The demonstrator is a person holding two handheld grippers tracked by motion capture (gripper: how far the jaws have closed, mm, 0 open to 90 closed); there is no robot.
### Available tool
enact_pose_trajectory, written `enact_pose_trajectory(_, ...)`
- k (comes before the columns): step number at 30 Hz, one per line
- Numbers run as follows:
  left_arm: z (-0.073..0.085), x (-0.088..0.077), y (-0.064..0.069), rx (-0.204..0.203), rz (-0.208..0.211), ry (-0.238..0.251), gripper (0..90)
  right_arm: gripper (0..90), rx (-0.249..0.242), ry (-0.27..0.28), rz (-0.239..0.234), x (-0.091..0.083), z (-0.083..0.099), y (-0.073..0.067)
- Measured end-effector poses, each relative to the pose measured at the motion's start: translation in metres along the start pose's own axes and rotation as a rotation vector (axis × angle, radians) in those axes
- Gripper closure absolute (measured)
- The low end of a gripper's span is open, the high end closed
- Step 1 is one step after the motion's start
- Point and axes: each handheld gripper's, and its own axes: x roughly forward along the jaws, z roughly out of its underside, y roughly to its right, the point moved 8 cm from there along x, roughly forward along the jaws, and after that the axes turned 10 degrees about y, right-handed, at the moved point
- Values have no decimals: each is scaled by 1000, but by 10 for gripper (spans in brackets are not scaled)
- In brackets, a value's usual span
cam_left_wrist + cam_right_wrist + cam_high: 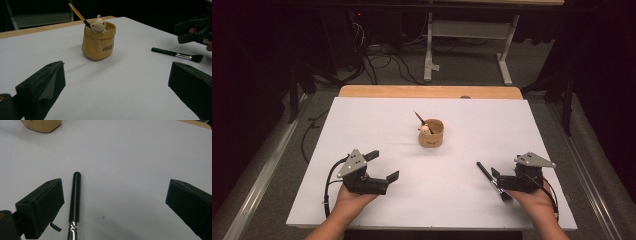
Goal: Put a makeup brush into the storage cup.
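Observation:
A tan pot [431, 134] stands mid-table with a small bear figure [98, 24] on its rim and a yellow-handled brush [78, 14] leaning inside. A black makeup brush [490, 180] lies flat on the white sheet at the right. My right gripper [498, 183] is open and low over it. In the right gripper view the brush handle [75, 199] lies between the jaws, close to the left one, with the right gripper [115, 205] touching nothing. My left gripper [385, 165] is open and empty at the front left, facing the pot [98, 43].
A white sheet [377, 125] covers the table, with a wooden edge [412, 91] at the back. Beyond the table are a white desk frame [472, 35] and cables [382, 62] on the floor. The right gripper [192, 31] shows past the black brush [175, 54].

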Motion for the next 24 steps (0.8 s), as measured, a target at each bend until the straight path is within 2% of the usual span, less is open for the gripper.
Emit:
enact_pose_trajectory(7,1,0,0,-3,3,-3,15,30,-44,-108,-39,3,4,-7)
enact_pose_trajectory(18,1,-1,1,2,3,-3,15,38,-64,-224,-68,6,1,-12)
enact_pose_trajectory(24,1,-1,1,5,3,-6,16,46,-108,-288,-84,4,2,-14)
